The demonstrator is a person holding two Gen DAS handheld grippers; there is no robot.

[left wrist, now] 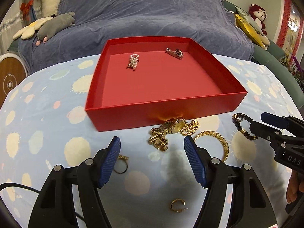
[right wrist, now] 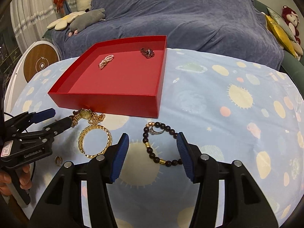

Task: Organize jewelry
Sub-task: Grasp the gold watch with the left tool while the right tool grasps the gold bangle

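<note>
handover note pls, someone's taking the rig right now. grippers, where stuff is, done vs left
Left gripper: open, empty, over the gold watch and chain pile.
Right gripper: open, empty, over the dark bead bracelet; a silver ring lies by its far beads.
Done: pearl piece and dark metal piece in the red box.
Left on the cloth: pile, gold link bracelet, bead bracelet, silver ring, two gold rings.
</note>
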